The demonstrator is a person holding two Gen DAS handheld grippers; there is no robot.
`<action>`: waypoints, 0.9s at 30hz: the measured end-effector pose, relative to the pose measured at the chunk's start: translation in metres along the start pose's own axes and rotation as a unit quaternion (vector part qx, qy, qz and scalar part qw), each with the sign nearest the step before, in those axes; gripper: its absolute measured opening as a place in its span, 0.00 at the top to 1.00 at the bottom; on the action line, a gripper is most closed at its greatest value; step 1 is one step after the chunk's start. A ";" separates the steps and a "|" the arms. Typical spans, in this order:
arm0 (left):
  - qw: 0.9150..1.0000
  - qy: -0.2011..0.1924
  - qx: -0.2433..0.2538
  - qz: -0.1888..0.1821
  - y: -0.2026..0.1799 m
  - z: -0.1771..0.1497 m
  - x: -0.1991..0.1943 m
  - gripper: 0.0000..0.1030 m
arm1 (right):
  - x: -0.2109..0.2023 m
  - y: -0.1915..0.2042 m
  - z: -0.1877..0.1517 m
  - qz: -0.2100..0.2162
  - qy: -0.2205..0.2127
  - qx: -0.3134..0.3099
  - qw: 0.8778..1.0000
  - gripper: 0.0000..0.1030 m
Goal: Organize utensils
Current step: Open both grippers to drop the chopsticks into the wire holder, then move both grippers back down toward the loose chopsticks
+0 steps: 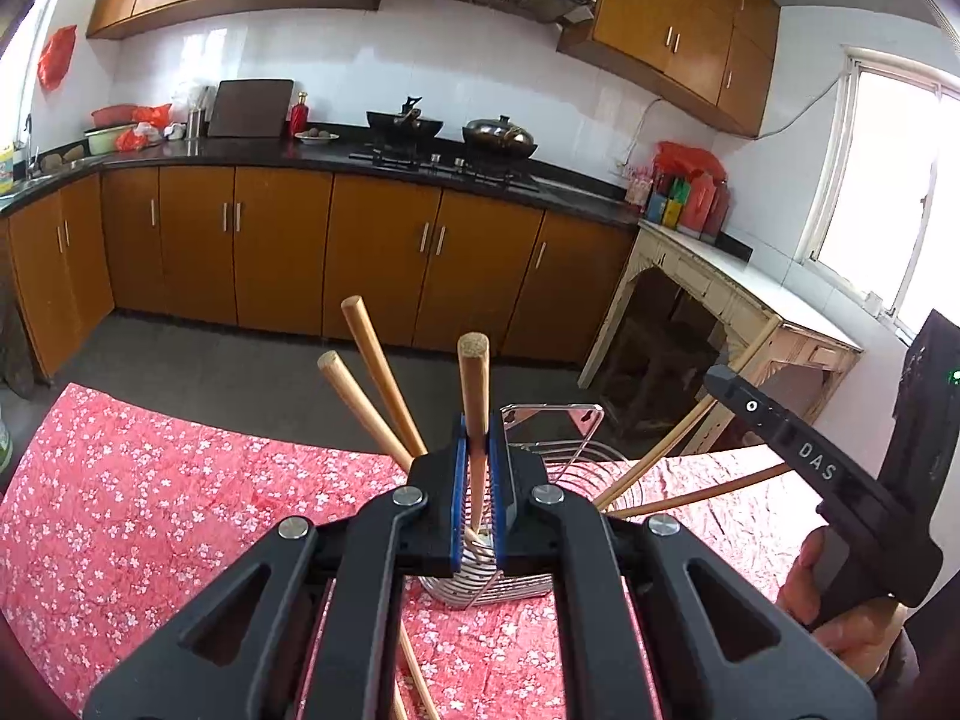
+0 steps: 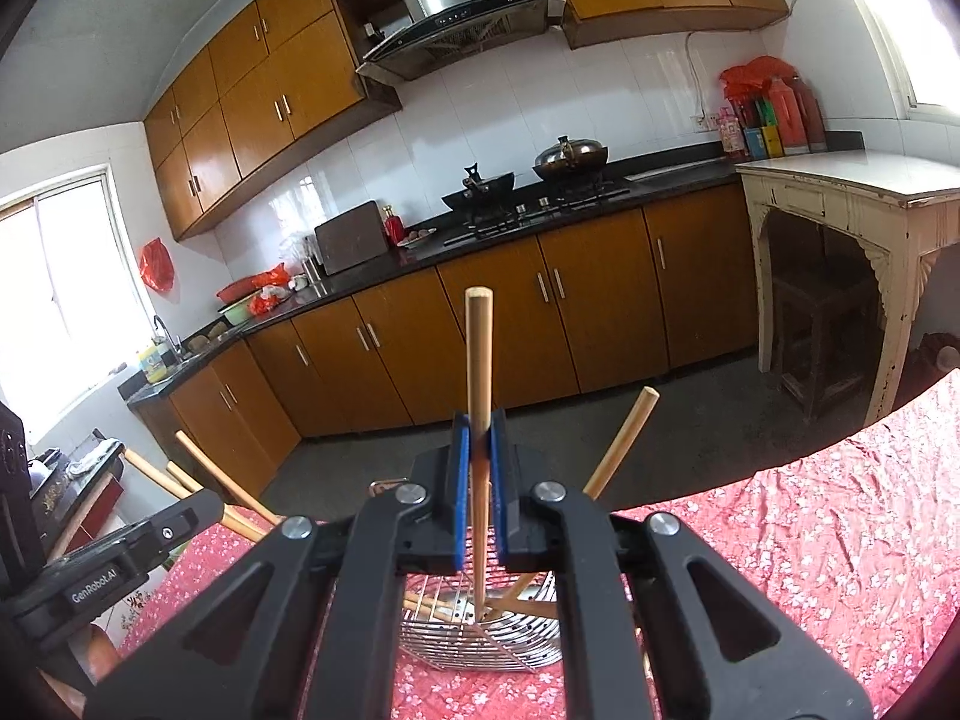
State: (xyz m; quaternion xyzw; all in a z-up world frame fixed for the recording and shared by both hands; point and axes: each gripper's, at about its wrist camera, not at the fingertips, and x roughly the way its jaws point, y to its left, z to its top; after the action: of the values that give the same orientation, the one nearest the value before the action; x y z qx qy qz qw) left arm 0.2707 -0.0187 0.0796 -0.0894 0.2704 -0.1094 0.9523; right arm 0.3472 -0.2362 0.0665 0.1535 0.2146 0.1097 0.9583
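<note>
Both tools are lowering a stick apiece into the wire holder [image 1: 516, 576], so the step in hand looks like the drop-in.

The left tool [image 1: 478, 480] is clamped, blue pads tight on a round wooden stick [image 1: 474, 396] that stands nearly upright, its lower end already down among the holder's wires. The right tool [image 2: 479, 480] likewise pinches a paler, slimmer stick [image 2: 480, 360], upright, its tip reaching into the holder [image 2: 480, 630] below. Its pads look only a hair apart, with the stick filling the gap.

The holder stands on the desk just ahead of both tools. It is thin bright steel wire bent in curved ribs, open-sided, with a raised wire back. Other sticks [image 1: 366, 384] already lean out of it at angles, smooth, cylindrical, light brown with blunt sawn ends; two thin ones [image 1: 672, 456] splay to the right. The desk wears a red cloth [image 1: 150, 480] printed with small pale blossoms, slightly creased.

The next move, I judge, calls for easing each stick lower until its end rests on the holder's floor, then opening the pads gently. The open wires could catch a tip, and the leaning sticks may be knocked.
</note>
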 end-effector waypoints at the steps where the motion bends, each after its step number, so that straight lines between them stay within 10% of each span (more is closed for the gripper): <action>1: 1.000 0.002 -0.002 0.002 0.001 0.000 0.000 0.94 | 0.000 0.000 0.001 -0.006 0.001 0.001 1.000 0.86; 8: 1.000 -0.011 -0.016 0.019 0.013 0.003 -0.016 0.75 | -0.026 -0.018 0.003 -0.031 -0.020 0.022 0.999 0.53; 20: 0.998 -0.031 -0.029 0.038 0.030 0.000 -0.062 0.71 | -0.087 -0.041 -0.013 -0.076 -0.036 0.019 0.996 0.49; 27: 0.995 -0.038 -0.021 0.085 0.057 -0.038 -0.100 0.68 | -0.097 -0.077 -0.075 -0.145 0.035 0.028 0.988 0.49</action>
State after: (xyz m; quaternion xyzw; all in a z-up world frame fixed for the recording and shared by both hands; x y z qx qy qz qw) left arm 0.1762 0.0575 0.0844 -0.0904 0.2428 -0.0189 0.9657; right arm 0.2391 -0.3165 0.0127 0.1439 0.2708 -0.0310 0.9513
